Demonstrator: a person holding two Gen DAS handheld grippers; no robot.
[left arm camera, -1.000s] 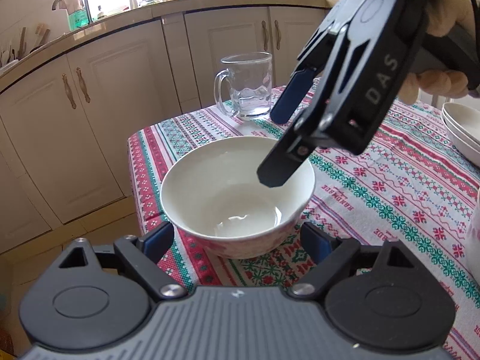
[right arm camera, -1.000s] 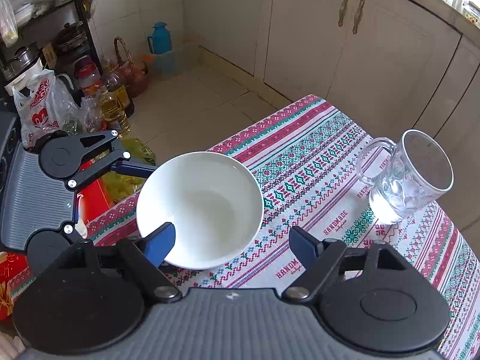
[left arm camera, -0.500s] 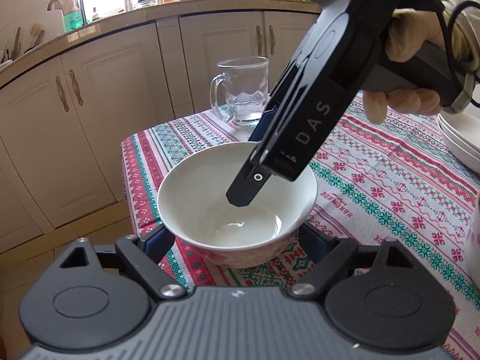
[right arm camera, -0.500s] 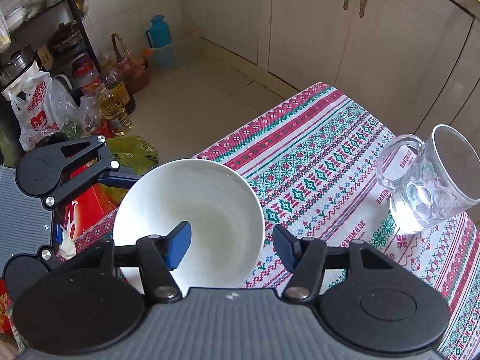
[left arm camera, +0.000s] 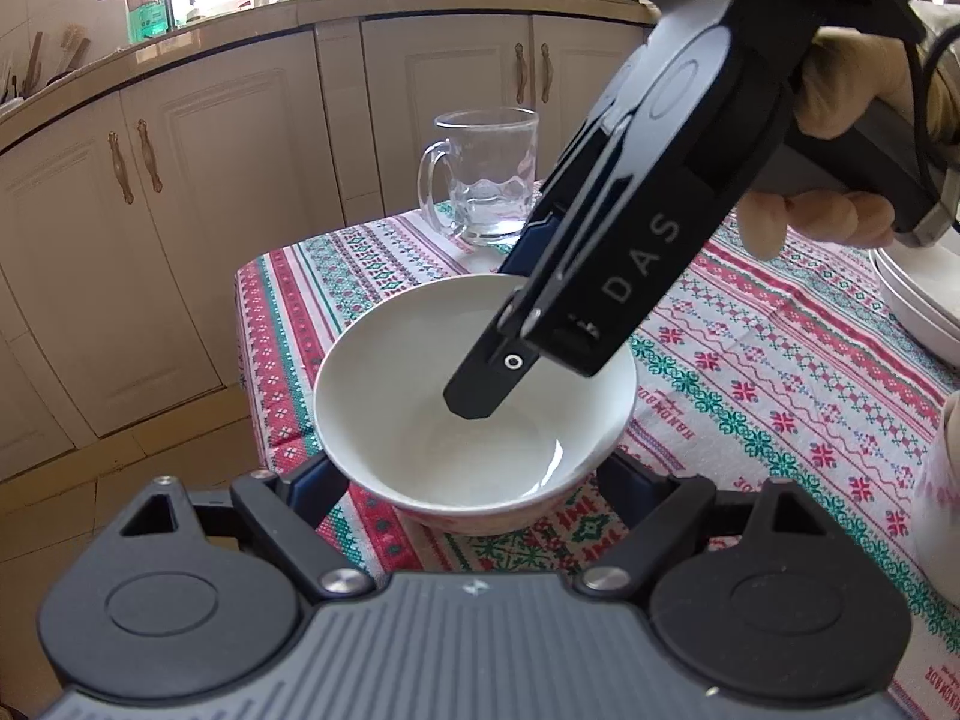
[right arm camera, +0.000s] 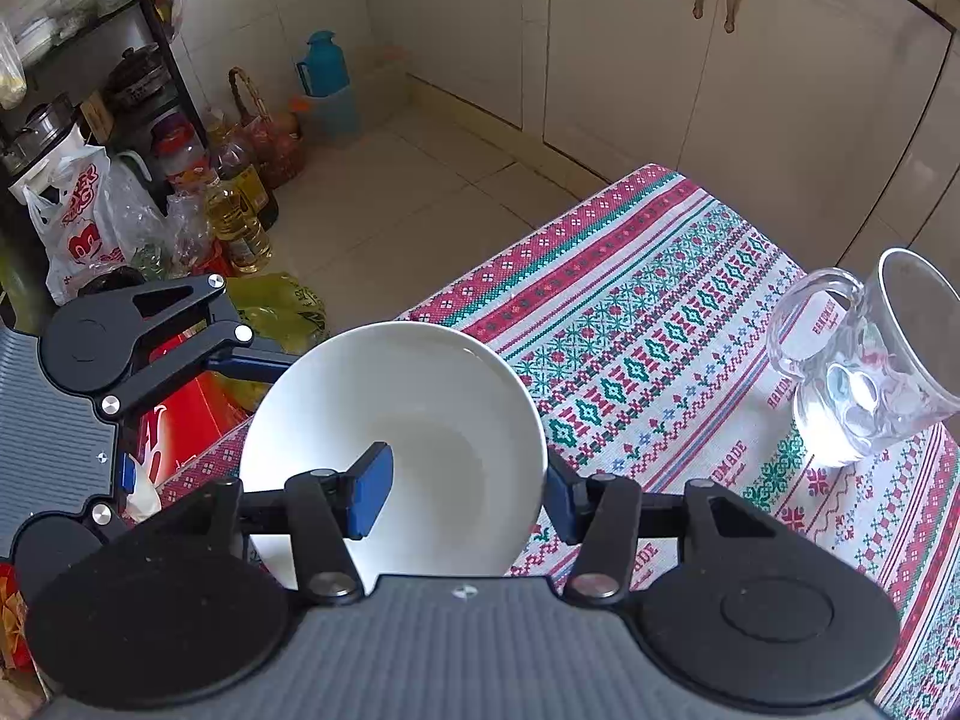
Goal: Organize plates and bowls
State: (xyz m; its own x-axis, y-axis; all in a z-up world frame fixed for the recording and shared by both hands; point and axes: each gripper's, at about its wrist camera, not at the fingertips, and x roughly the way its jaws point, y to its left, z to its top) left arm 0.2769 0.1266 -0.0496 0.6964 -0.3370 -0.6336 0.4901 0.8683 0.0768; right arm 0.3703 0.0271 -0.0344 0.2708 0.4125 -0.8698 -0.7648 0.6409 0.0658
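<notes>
A white bowl [left arm camera: 420, 396] [right arm camera: 420, 396] stands near the corner of the table with the patterned cloth [left arm camera: 750, 372]. My left gripper [left arm camera: 471, 480] straddles the bowl low down, and its blue pads lie against both sides. In the right wrist view one of its fingers [right arm camera: 240, 357] meets the bowl's left side, while the other is hidden. My right gripper [right arm camera: 465, 495] [left arm camera: 498, 330] comes down from above, held by a hand [left arm camera: 840, 90]. One finger is inside the bowl and the other outside its rim. It is shut on the bowl's wall.
A glass mug [left arm camera: 486, 174] [right arm camera: 864, 372] stands behind the bowl. Stacked white plates [left arm camera: 912, 300] sit at the table's right edge. The table's edge runs just left of the bowl. Bottles and bags [right arm camera: 228, 222] crowd the floor, and cabinets [left arm camera: 180, 210] stand behind.
The right gripper sank into the bowl and its jaws closed on the bowl's wall. The left gripper and the bowl kept their place.
</notes>
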